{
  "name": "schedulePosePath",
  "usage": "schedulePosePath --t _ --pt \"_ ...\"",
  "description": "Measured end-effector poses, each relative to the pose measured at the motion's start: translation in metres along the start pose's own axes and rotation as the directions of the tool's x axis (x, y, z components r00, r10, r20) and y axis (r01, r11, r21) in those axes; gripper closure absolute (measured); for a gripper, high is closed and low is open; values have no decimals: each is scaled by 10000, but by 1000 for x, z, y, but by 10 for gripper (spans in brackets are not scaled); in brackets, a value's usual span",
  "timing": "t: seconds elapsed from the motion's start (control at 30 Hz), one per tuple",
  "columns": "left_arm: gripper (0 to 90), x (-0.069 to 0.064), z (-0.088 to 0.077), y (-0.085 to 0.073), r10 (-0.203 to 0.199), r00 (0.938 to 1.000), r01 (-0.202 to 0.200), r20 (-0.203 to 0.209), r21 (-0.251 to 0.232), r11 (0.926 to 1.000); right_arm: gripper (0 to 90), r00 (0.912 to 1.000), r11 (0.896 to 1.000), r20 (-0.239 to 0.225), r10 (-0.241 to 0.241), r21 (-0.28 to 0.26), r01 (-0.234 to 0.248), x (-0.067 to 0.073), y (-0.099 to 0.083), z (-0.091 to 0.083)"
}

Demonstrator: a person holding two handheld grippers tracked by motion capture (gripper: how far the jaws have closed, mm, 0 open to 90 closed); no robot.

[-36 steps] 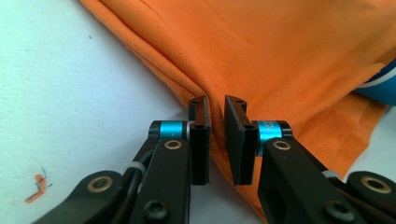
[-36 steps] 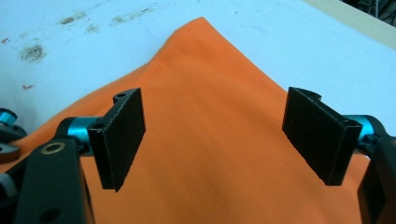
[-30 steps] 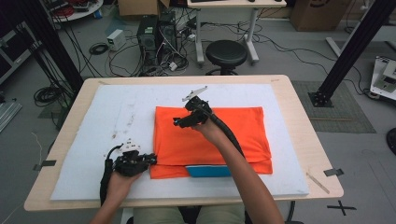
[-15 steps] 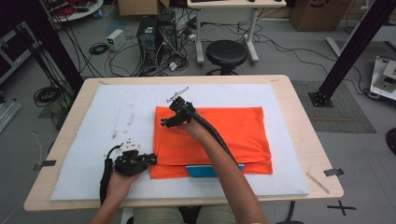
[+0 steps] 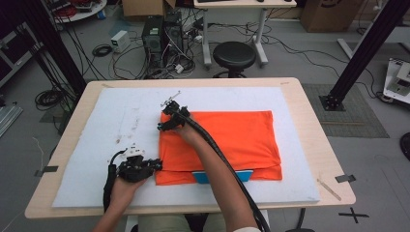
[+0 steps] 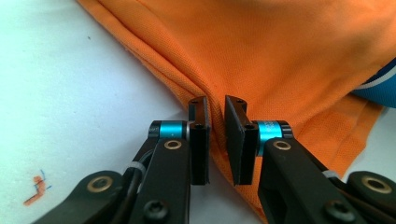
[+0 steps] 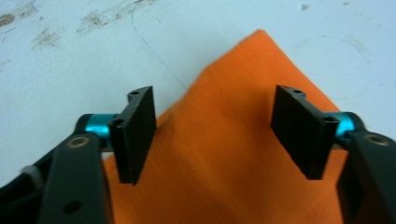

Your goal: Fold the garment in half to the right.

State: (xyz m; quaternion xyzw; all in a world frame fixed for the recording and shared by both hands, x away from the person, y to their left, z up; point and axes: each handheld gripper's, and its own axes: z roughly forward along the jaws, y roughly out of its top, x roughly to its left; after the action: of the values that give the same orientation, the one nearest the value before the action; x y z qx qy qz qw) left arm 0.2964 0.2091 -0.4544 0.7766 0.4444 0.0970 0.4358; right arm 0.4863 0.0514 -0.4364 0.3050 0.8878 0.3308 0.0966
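An orange cloth (image 5: 232, 140) lies folded flat on the white mat (image 5: 96, 145). My left gripper (image 5: 157, 166) is at its near left corner, and in the left gripper view (image 6: 215, 109) its jaws are shut on a fold of the cloth's edge (image 6: 289, 56). My right gripper (image 5: 164, 116) is over the far left corner. In the right gripper view (image 7: 215, 112) its jaws stand open to either side of that corner (image 7: 224, 163); they have just been closing, with the pads clear of the fabric.
A blue piece with a white stripe (image 5: 220, 176) sticks out from under the cloth's near edge, also seen as a blue piece (image 6: 380, 84) in the left gripper view. The mat bears dirty smudges (image 5: 128, 128) left of the cloth. A black stool (image 5: 234, 55) stands beyond the wooden table (image 5: 314, 111).
My right hand has moved left across the cloth, from its far middle to its far left corner, and come lower. The left hand has stayed put.
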Motion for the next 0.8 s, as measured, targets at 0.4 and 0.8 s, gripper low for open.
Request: schedulePosePath --t 0.4,0.8 --pt "800 0 0 0 38 10000 -38 -42 -4 10000 540 9981 9995 602 -102 299 85 7 8 16" --pt "807 -1 -1 2 13 9999 -15 -126 -208 9998 828 9977 9993 681 -76 361 52 11 11 15"
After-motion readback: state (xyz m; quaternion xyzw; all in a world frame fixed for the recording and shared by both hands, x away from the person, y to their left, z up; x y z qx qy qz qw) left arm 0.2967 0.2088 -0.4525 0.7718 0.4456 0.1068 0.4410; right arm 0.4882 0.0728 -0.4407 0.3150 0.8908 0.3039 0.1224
